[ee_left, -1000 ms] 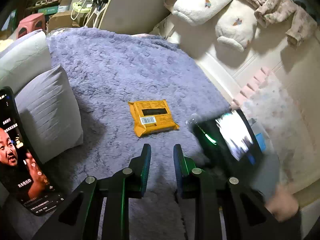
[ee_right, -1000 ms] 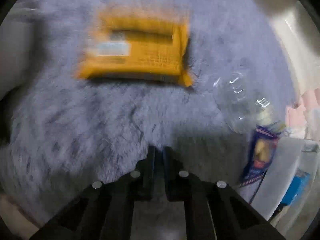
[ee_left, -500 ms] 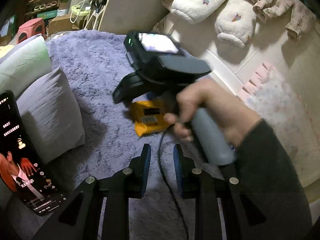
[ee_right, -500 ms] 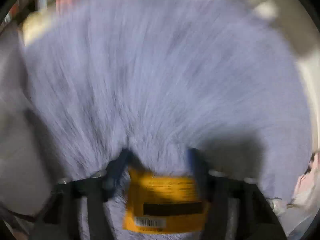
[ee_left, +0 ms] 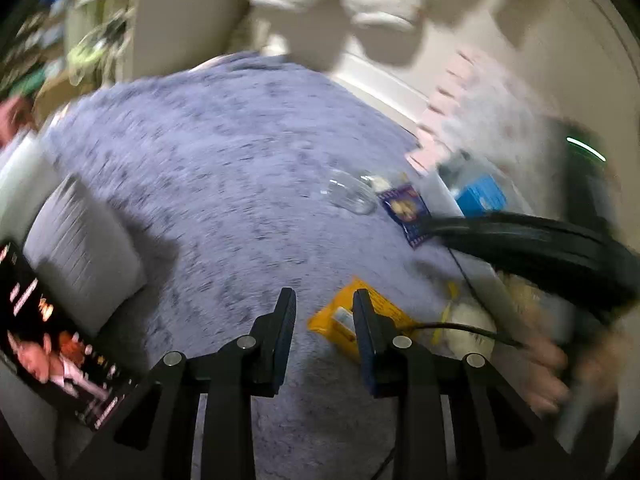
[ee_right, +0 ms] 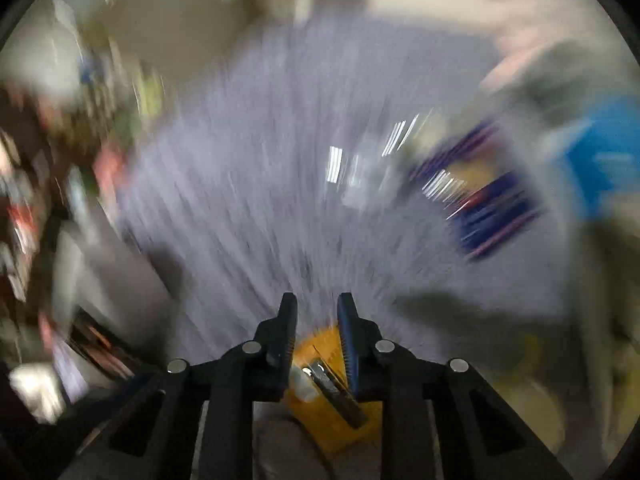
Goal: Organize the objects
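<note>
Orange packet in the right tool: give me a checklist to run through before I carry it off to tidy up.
1. Orange packet between the right tool's fingers: ok.
2. Grip firm: cannot tell, the right wrist view is blurred.
3. Left tool open and empty: ok.
4. Black cable free of the packet: cannot tell, it passes close by.
5. Clear bottle and blue snack bag apart from the packet: ok, they lie farther off on the purple rug.
</note>
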`<action>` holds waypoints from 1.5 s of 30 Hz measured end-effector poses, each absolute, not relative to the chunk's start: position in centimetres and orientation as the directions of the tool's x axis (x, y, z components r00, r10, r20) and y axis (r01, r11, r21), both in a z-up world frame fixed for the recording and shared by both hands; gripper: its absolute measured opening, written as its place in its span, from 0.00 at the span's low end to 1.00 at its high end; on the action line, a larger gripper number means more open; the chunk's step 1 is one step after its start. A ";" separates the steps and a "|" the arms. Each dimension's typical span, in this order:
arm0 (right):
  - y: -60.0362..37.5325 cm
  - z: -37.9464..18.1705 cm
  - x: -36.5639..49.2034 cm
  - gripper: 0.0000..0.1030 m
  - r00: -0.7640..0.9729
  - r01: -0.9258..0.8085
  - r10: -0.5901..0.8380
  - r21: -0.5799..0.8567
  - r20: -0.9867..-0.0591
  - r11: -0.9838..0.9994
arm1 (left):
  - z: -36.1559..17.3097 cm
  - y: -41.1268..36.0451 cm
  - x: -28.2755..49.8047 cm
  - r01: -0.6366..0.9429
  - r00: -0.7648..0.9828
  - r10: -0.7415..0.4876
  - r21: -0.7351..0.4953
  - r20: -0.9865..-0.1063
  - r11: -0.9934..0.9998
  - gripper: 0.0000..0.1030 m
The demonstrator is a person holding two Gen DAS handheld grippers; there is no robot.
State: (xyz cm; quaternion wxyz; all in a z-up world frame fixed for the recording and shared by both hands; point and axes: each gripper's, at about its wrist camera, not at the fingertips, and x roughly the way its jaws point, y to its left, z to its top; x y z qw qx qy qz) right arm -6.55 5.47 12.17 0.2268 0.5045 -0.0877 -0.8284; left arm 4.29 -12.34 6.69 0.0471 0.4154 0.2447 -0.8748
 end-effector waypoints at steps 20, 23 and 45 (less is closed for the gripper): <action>18.1 1.4 -8.1 0.60 -0.364 -0.413 -0.136 0.290 -0.922 -0.863 | 3.4 -8.6 -0.6 0.379 -0.578 0.155 -0.433 -0.801 -0.818 0.27; 18.4 -3.1 -9.5 0.60 -0.298 -0.413 -0.237 0.348 -0.925 -0.841 | 3.5 -6.1 -1.6 0.348 -0.590 0.138 -0.404 -0.795 -0.846 0.27; 16.2 -1.8 -7.9 0.64 -0.438 -0.009 -0.362 0.407 -0.823 -0.914 | 7.3 -1.2 -1.1 0.192 -0.790 0.060 -0.339 -0.610 -0.921 0.23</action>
